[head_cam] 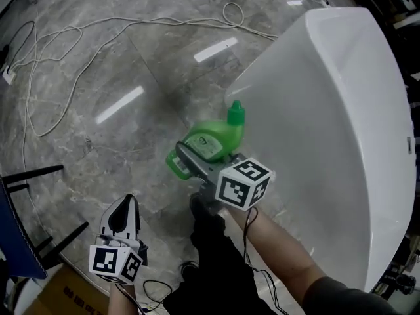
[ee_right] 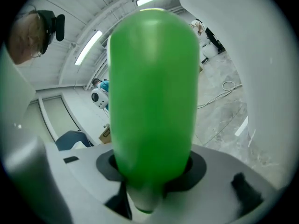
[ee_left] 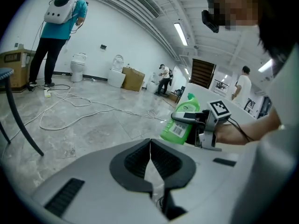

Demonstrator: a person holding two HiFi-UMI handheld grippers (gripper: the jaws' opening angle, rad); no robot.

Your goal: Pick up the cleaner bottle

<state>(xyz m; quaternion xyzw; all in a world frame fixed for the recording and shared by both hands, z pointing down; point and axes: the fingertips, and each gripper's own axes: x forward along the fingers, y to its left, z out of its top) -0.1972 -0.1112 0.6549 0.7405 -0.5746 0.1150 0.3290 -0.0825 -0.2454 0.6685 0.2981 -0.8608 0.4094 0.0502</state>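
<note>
**Grip looks ok-ish but I wouldn't trust it yet**

Green plastic cleaner bottle [ee_right: 154, 101] fills the middle of the right gripper view. Its rounded body is wedged between the jaws of the right gripper [head_cam: 193, 161], which stand fairly wide and clamp on it. In the head view it sits dead centre of the frame, up off the grey marble floor [head_cam: 131, 64]. It's tipped over with the cap aimed toward the upper right, just beside the glossy white tub [head_cam: 341, 143].

My worry: that body is smooth and curved, and the pads only seem to catch the base end. The cap end could swing down, or the whole thing could squirt out if the wrist rolls fast. The cap is also close enough to the tub wall to clip it.

Left gripper [ee_left: 150, 148], lower left in the head view, has its jaws pressed together on nothing, so there's no backup catch. Loose white cable [head_cam: 59, 38] snakes across the upper left, well clear.
</note>
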